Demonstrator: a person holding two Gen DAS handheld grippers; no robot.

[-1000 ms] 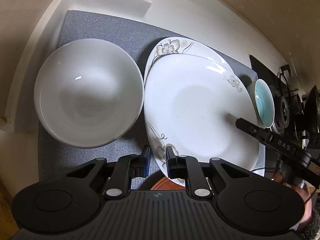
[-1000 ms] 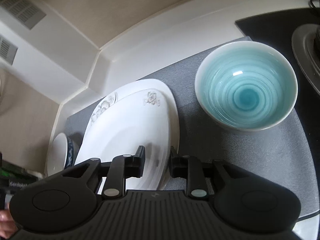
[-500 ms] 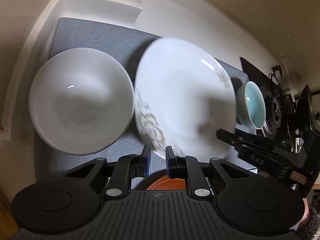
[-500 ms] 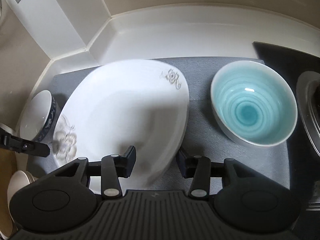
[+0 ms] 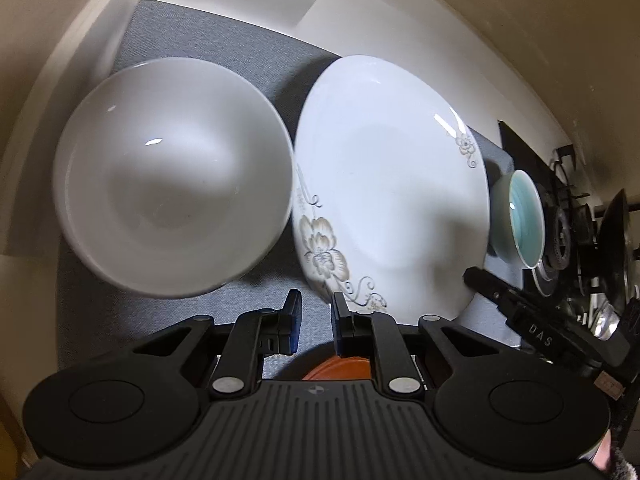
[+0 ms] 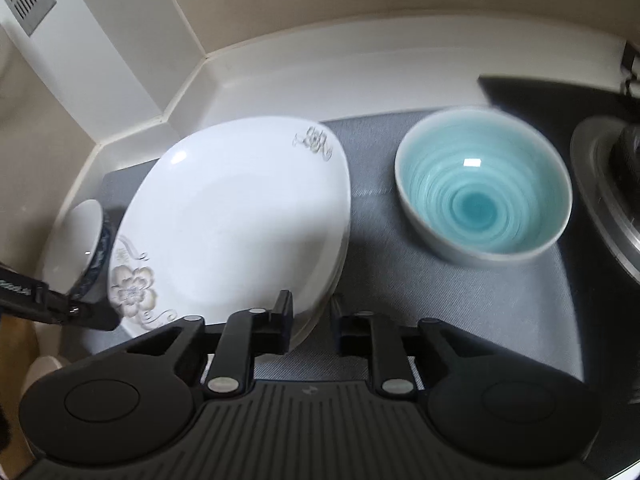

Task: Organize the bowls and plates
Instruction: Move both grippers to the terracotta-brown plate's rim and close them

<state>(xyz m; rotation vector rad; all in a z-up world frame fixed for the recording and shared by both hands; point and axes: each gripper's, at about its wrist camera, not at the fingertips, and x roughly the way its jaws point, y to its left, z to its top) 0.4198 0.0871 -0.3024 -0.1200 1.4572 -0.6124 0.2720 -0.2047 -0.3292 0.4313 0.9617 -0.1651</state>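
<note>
Since a second ago the two flowered plates have come together into one stack [image 6: 240, 216] on the grey mat [image 6: 420, 300], whose lower plate showed offset before. Between the white bowl [image 5: 172, 176] toward the mat's left end and the teal bowl [image 6: 484, 200] toward its right end, the stack sits near the middle. With nothing between its jaws, the left gripper [image 5: 314, 320] is pressed nearly together above the mat's front edge, while the right gripper [image 6: 312, 320] is closing beside the stack's front rim, pads clear of it.
</note>
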